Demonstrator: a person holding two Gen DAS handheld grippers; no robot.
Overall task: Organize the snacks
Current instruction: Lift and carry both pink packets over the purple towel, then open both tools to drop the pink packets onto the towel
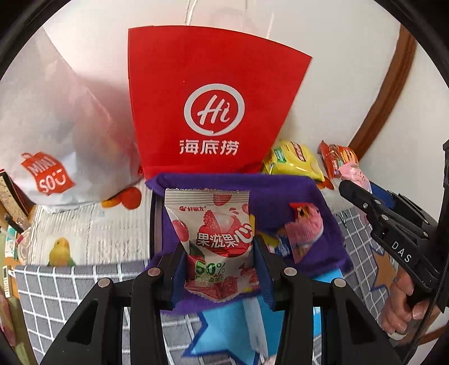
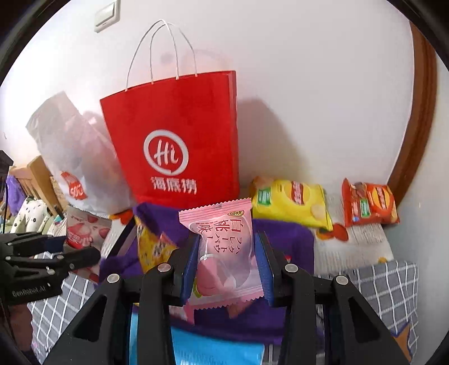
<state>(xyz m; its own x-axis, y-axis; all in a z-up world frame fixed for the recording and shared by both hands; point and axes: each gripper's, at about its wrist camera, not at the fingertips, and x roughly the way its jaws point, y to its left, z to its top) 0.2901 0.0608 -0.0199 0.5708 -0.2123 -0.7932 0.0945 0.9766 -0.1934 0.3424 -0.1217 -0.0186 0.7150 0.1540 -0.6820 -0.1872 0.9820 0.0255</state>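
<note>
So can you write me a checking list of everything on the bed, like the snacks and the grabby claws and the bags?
Surface: grey checked cover with a white textured blanket behind it.
Job's things: strawberry gummy pack; pink peach snack; purple bin with more packets inside; yellow chip bag and orange chip bag by the wall.
Clutter: red Hi bag and white Miniso bag, both upright behind the bin; a parrot picture.
Grippers: left gripper shut on the gummy pack; right gripper shut on the peach snack.
Cables: a thin black cable by the right hand.
Surroundings: white wall, brown trim, light switch.
</note>
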